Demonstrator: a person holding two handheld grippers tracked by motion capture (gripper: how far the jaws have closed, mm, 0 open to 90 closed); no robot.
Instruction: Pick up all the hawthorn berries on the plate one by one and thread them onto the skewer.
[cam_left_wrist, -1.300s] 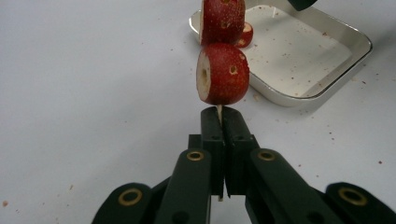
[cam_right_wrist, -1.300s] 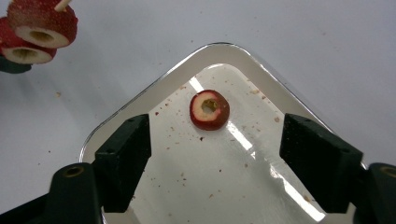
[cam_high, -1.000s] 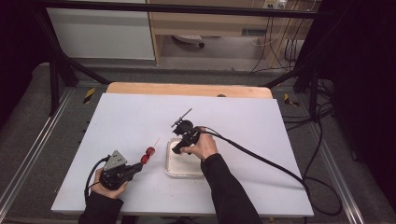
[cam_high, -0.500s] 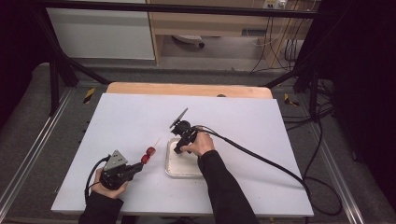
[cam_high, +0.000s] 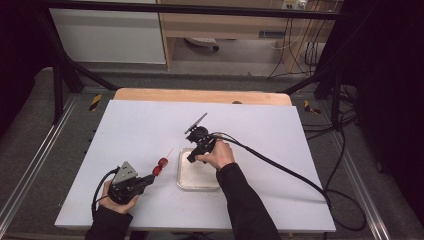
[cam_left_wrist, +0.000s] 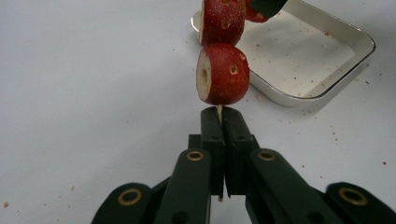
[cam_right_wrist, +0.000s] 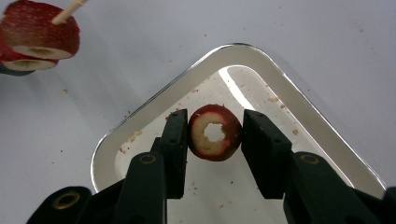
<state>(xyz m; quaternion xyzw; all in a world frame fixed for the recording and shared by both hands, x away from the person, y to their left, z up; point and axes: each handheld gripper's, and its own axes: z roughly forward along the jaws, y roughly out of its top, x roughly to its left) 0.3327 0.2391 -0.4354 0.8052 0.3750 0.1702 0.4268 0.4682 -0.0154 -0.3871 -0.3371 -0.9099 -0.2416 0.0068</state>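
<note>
Fruit ring gripped over tray, skewer held ready

Nearest the person, the left gripper (cam_high: 142, 181) is held low over the white bench (cam_high: 125, 125), its fingers (cam_left_wrist: 212, 135) pressed together on the butt of a thin wooden skewer (cam_left_wrist: 219, 110). Two cored red fruit pieces (cam_left_wrist: 223, 72) are already threaded on that skewer, which is pointed away towards the tray. The left hand (cam_high: 117, 197) is rested near the bench's front edge, wrist level.

Farther on, the right gripper (cam_right_wrist: 215, 135) is pointed steeply down into the shallow metal tray (cam_right_wrist: 261, 70), the forearm reaching in from the near side. Its jaws have just been closing, and a third fruit ring (cam_right_wrist: 215, 133) is now seated between the fingers (cam_right_wrist: 176, 140), the left pad against its skin; whether the right pad quite touches cannot be told.

The ring is judged light, soft-fleshed and easily crushed or split, with a slippery wet cut face. Hold is best taken across the red outer skin, gently, so that the bored centre hole is left free for the skewer tip. The skewer itself is judged stiff but thin and snappable.
</note>
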